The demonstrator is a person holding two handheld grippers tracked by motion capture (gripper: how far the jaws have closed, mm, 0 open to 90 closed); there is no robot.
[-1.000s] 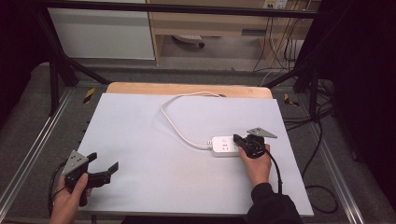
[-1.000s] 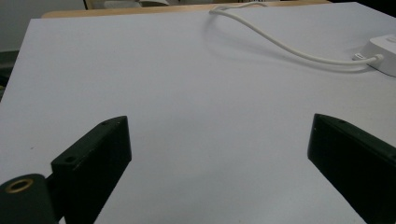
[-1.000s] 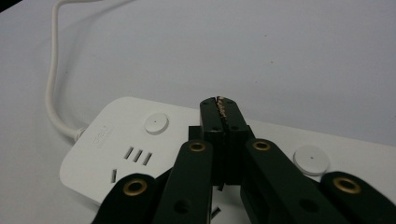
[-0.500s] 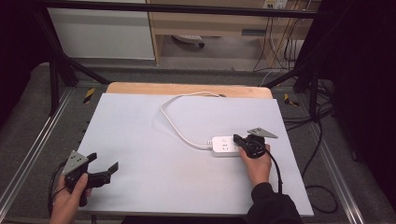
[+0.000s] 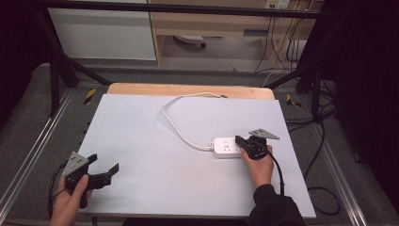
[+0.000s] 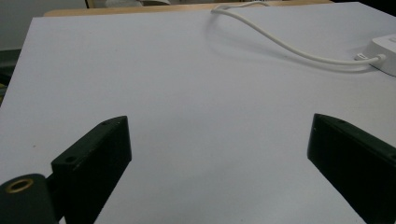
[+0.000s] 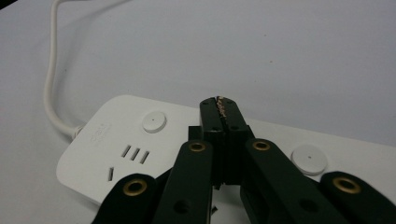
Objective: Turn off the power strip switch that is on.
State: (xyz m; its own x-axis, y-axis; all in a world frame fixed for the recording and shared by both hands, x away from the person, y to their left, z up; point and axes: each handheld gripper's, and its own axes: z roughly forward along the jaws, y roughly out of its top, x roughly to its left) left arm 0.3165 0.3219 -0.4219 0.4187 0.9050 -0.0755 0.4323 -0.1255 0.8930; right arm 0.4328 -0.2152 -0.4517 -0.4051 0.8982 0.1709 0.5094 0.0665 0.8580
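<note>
right gripper (image 7: 223,108) is clenched, tips on the white plastic power strip (image 5: 226,147); pressing off-centre could probably skid it across the table.

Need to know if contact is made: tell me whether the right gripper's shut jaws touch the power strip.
Cannot tell. In the right gripper view the right gripper hangs shut over the power strip, hiding any gap.

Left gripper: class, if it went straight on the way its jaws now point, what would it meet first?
Probably the white cord, past bare white table cover; the left gripper stands open, and depth is unclear.
</note>
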